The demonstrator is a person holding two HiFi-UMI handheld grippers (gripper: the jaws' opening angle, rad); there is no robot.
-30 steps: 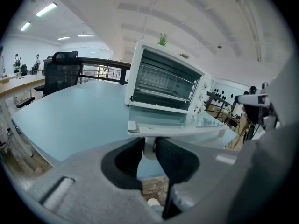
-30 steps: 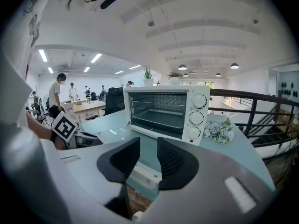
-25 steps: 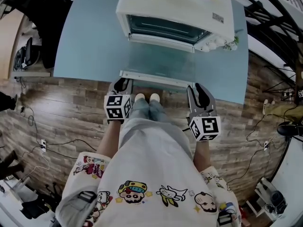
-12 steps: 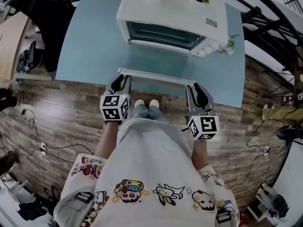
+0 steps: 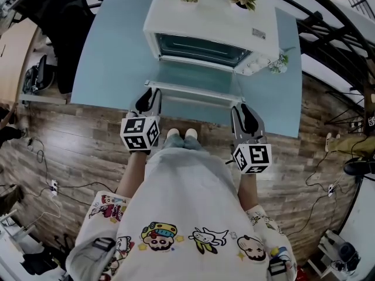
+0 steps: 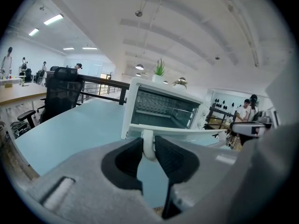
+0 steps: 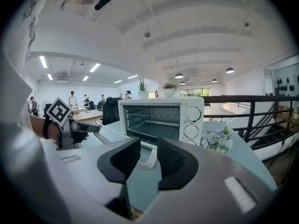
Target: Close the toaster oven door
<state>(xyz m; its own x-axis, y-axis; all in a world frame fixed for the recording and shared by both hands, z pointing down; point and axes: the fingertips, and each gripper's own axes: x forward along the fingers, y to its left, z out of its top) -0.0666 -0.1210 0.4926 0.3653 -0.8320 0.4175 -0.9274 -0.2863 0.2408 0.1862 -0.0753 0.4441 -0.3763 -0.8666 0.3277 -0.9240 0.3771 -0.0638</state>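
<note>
Two grippers hold the handle (image 5: 193, 91).

Head view: the handle has come up and is nearer the toaster oven (image 5: 211, 16) than a moment ago. So the door (image 5: 196, 78), in front of the toaster oven over the bench (image 5: 111, 57), has started to close but is still open.

Left gripper view: the left gripper (image 6: 148, 148) jaws pinch the handle's left post.

Right gripper view: the right gripper (image 7: 148, 157) jaws grasp its right end.

A pale blue table (image 5: 114, 57) stands on a wood-plank floor (image 5: 76, 139). Directly on it sits a white oven (image 5: 211, 16), toward the far edge at 12 o'clock from the table's middle. A small flower bunch (image 5: 280, 60) stands just beside the oven, at its 3 o'clock.
</note>
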